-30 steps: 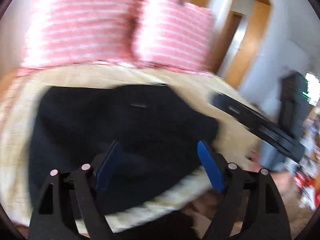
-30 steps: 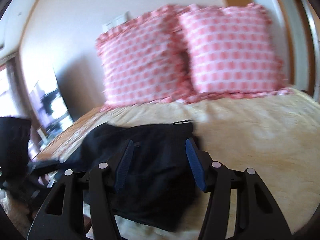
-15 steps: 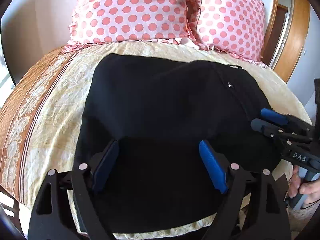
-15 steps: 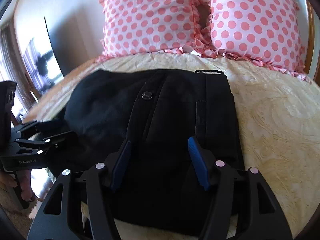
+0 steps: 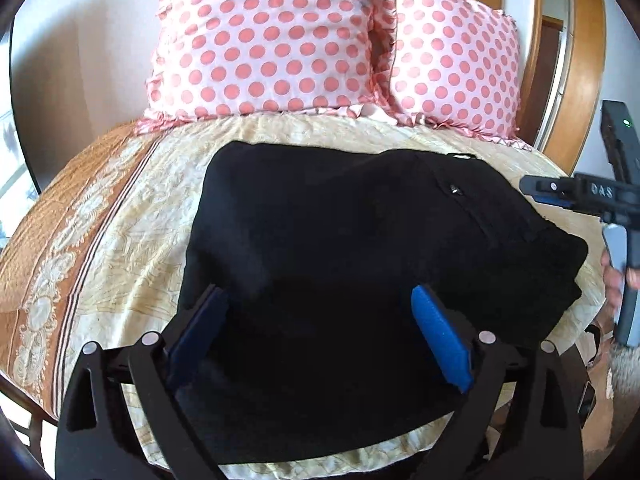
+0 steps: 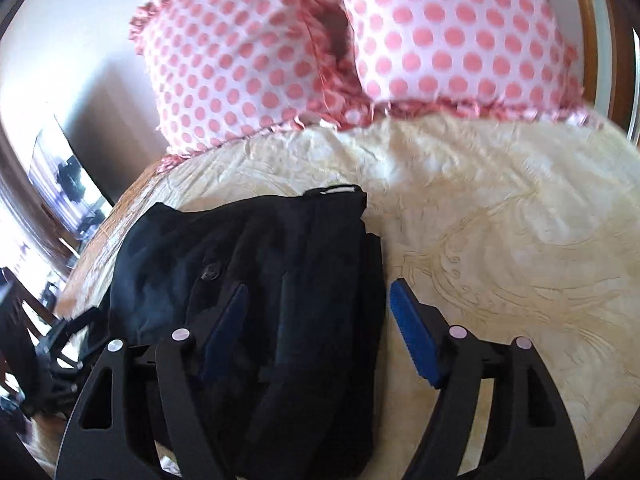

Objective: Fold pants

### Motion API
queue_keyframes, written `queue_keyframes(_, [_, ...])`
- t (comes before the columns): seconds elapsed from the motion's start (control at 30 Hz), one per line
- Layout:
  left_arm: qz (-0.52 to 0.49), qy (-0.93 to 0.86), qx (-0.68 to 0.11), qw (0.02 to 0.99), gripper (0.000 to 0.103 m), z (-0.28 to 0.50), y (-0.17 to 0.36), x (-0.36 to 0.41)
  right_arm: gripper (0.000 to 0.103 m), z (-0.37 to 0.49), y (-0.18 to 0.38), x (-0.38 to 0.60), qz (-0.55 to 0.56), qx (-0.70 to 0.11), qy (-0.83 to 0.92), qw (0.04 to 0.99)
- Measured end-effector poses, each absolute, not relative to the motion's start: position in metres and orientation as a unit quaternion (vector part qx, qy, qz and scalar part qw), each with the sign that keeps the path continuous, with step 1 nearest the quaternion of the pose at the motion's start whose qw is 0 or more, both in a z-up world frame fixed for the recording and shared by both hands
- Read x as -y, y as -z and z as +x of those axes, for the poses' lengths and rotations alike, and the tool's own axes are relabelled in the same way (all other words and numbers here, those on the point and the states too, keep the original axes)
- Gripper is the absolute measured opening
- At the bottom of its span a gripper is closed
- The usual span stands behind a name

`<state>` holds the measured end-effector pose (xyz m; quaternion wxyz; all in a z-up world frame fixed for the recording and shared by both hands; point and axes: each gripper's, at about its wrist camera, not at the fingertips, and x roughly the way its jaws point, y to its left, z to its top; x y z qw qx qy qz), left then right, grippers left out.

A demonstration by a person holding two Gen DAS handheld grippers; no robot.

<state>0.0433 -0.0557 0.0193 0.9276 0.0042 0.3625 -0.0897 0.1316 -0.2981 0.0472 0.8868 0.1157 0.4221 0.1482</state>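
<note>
The black pants (image 5: 340,264) lie folded in a compact bundle on the cream bedspread (image 5: 120,240), with a button (image 5: 455,189) showing on top. My left gripper (image 5: 316,320) is open and empty, low over the near part of the pants. My right gripper (image 6: 316,316) is open and empty, above the pants' (image 6: 260,264) right edge; its right finger (image 6: 412,340) is over bare bedspread (image 6: 500,240). It also shows in the left wrist view (image 5: 548,192) at the far right, beside the pants.
Two pink polka-dot pillows (image 5: 264,40) (image 5: 452,68) stand at the head of the bed. A wooden door frame (image 5: 580,80) is at the right. The bed's near edge (image 5: 320,468) is just below the pants. A dark screen (image 6: 72,184) stands left of the bed.
Both grippers stayed open. The right gripper has swung right and up, off the pants' middle toward their right edge. The left view has drawn back slightly; the pants lie still.
</note>
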Motion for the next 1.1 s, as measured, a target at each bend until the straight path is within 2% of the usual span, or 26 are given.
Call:
queue_keyframes(0.37, [0.005,0.094,-0.371,0.924,0.096,0.044,-0.013,0.054,0.074,0.168,-0.018,0.295,0.102,-0.473,-0.161,0.86])
queue_keyframes(0.43, [0.006,0.095,-0.371,0.924,0.096,0.045,-0.012,0.055,0.068,0.168,-0.017,0.295,0.104,-0.468,-0.172,0.861])
queue_keyframes(0.47, [0.007,0.095,-0.371,0.924,0.096,0.045,-0.013,0.055,0.06,0.166,-0.018,0.293,0.095,-0.462,-0.178,0.864])
queue_keyframes(0.53, [0.0,0.1,-0.371,0.923,0.096,0.045,-0.016,0.052,0.055,0.16,-0.022,0.286,0.074,-0.449,-0.192,0.869])
queue_keyframes(0.7, [-0.059,0.119,-0.369,0.92,0.096,0.062,-0.037,0.021,0.059,0.165,-0.021,0.289,0.08,-0.453,-0.197,0.866])
queue_keyframes(0.77, [-0.095,0.128,-0.383,0.91,0.096,0.08,-0.043,0.002,0.065,0.168,-0.018,0.291,0.087,-0.456,-0.201,0.863])
queue_keyframes(0.83, [-0.116,0.128,-0.409,0.896,0.096,0.102,-0.041,-0.012,0.066,0.172,-0.015,0.295,0.099,-0.459,-0.205,0.859])
queue_keyframes(0.9, [-0.126,0.12,-0.431,0.885,0.094,0.12,-0.036,-0.023,0.059,0.171,-0.015,0.295,0.101,-0.455,-0.209,0.86])
queue_keyframes(0.93, [-0.129,0.117,-0.438,0.882,0.094,0.127,-0.034,-0.026,0.052,0.168,-0.016,0.293,0.093,-0.448,-0.216,0.863])
queue_keyframes(1.1, [-0.123,0.124,-0.477,0.862,0.09,0.159,-0.021,-0.025,0.051,0.168,-0.018,0.29,0.082,-0.446,-0.218,0.864])
